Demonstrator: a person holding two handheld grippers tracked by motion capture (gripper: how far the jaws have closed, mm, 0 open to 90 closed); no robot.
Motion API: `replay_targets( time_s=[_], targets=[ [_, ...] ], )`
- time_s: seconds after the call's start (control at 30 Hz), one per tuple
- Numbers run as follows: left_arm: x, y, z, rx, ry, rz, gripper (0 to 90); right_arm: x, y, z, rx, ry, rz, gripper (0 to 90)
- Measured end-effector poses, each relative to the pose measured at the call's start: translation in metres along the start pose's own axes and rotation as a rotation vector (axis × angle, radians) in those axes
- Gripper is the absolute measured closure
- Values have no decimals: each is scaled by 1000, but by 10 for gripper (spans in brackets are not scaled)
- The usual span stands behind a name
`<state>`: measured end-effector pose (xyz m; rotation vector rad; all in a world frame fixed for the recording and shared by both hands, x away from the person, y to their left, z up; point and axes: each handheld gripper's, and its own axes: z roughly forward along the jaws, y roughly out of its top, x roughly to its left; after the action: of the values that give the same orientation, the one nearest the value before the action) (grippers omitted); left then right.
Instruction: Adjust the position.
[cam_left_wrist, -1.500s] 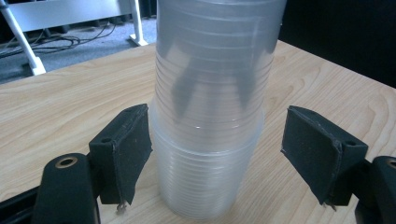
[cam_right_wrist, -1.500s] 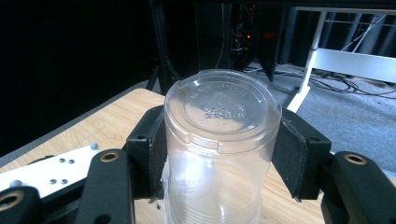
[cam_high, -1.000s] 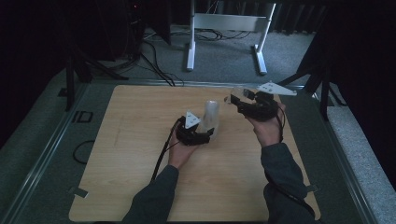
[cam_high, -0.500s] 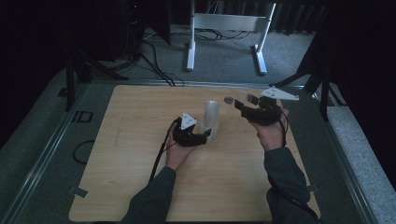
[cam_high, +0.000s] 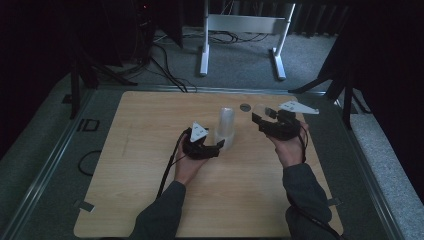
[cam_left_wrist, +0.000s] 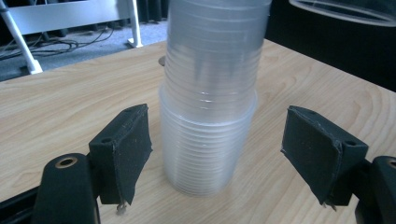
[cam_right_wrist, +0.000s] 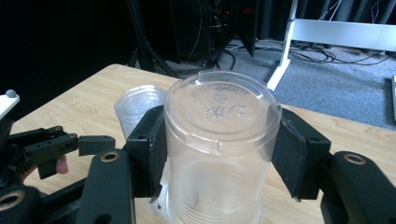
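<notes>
one clear cup held beside the stack

dark room around, and a pale wooden table stands in the middle of it, with a white metal frame on the grey floor behind. on the table stands a stack of clear plastic cups, upside down, near the centre.

the left gripper sits at the foot of this stack. its jaws are open on both sides of the cups; in the left gripper view the pads stand a little apart from the stack of clear plastic cups, so it guards it more than it grips.

the right gripper holds a single clear cup, with the jaws closed on its wall. compared with a second ago, the right hand has come down a little, and the cup is now lower, beside the top of the stack, well apart from it. i think one cup is already separated and now goes toward the table.

the right gripper view shows what the high view cannot: the embossed bottom of the single clear cup turned to the camera, and the pads pressing it from two sides. a small grey disc lies on the table behind.
</notes>
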<state>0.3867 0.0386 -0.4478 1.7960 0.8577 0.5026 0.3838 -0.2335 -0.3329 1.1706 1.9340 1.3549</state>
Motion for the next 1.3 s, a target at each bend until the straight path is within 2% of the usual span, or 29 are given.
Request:
replay_targets(
  time_s=[0.17, 0.57, 0.63, 1.3],
  targets=[
    [-6, -3, 1, 8, -12, 21, 236, -1, -7, 0, 5, -2, 12, 411],
    [-16, -3, 0, -2, -34, 37, 236, -6, -22, 2, 24, -5, 36, 410],
    [-18, -2, -1, -2, -38, 51, 236, -6, -26, 2, 28, -6, 46, 410],
    [-30, -3, 0, -13, -76, 67, 236, -12, -54, 4, 60, -7, 103, 410]
  ],
)
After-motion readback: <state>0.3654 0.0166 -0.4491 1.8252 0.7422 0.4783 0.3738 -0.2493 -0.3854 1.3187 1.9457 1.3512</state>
